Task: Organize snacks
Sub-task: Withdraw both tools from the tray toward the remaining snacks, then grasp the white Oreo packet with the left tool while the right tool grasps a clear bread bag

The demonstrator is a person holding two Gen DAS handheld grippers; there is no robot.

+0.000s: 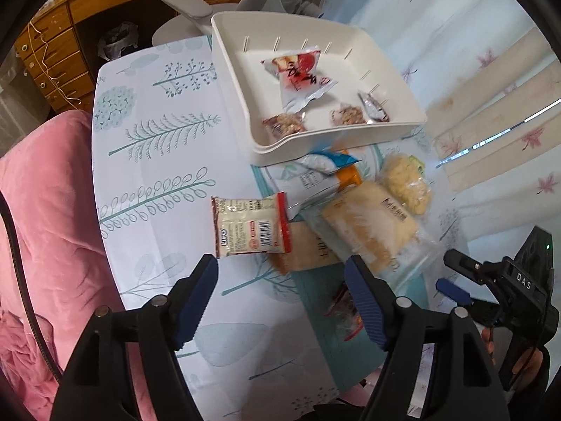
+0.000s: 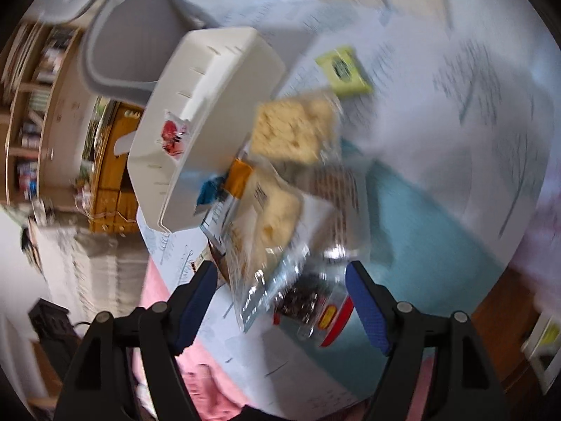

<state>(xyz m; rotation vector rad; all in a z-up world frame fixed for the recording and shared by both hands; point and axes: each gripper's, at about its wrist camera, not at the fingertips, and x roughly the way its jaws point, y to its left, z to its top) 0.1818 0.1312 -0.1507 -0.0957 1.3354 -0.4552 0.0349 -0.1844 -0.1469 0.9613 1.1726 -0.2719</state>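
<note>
A white tray (image 1: 403, 124) stands at the table's far side and holds a red-and-white packet (image 1: 301, 73) and several small wrapped snacks. In front of it lies a pile of snacks: a cream packet with a red edge (image 1: 250, 226), a blue-and-white packet (image 1: 315, 172), a clear-wrapped bread pack (image 1: 371, 224) and a yellow puffed snack (image 1: 406, 182). My left gripper (image 1: 282, 280) is open and empty just short of the cream packet. My right gripper (image 2: 280, 287) is open, over a clear pack of dark snacks (image 2: 308, 301). The tray also shows in the blurred right wrist view (image 2: 224, 80).
The table has a white leaf-print cloth (image 1: 157, 133). A pink cushion (image 1: 45, 210) lies at its left edge. A grey chair (image 1: 196, 7) and wooden drawers (image 1: 52, 52) stand behind. A yellow-green packet (image 2: 343, 70) lies beyond the pile. My right gripper shows at the left wrist view's lower right (image 1: 452, 273).
</note>
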